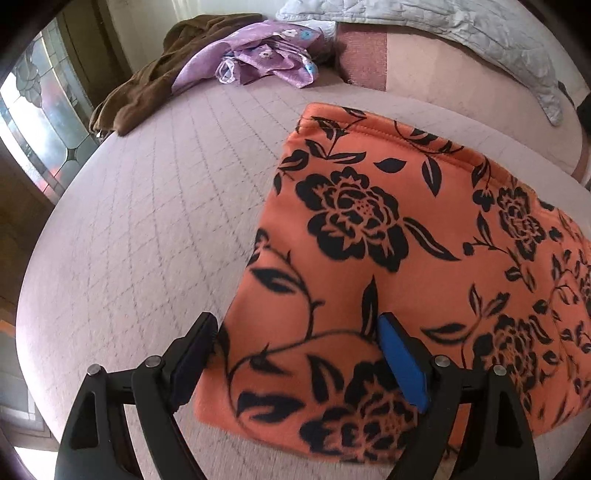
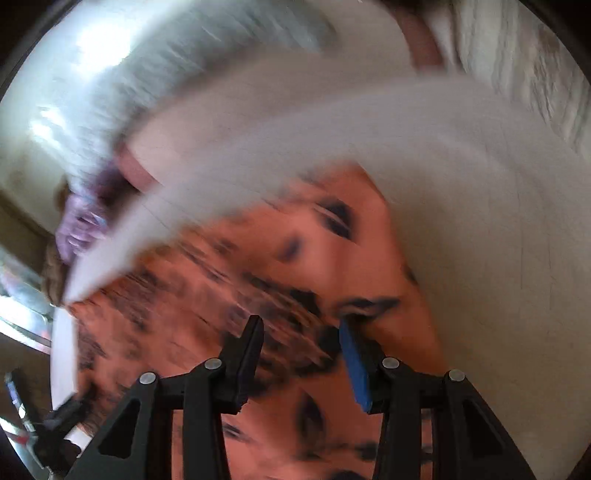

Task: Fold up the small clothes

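Observation:
An orange garment [image 1: 369,221] with a black flower print lies folded flat on the pale quilted bed [image 1: 147,221]. My left gripper [image 1: 295,328] hangs over its near left corner, jaws wide apart; the black finger is at the cloth's left edge and the blue-padded finger is over the print. The right wrist view is blurred. There my right gripper [image 2: 300,325] hovers over the same orange garment [image 2: 332,240], with a narrower gap between its fingers. I cannot see cloth pinched in either gripper.
At the far left of the bed lie a brown garment [image 1: 147,85] and a crumpled purple flowered one [image 1: 266,55]. A white quilt [image 1: 461,33] is bunched along the far right. A glazed door [image 1: 37,122] stands beyond the bed's left edge.

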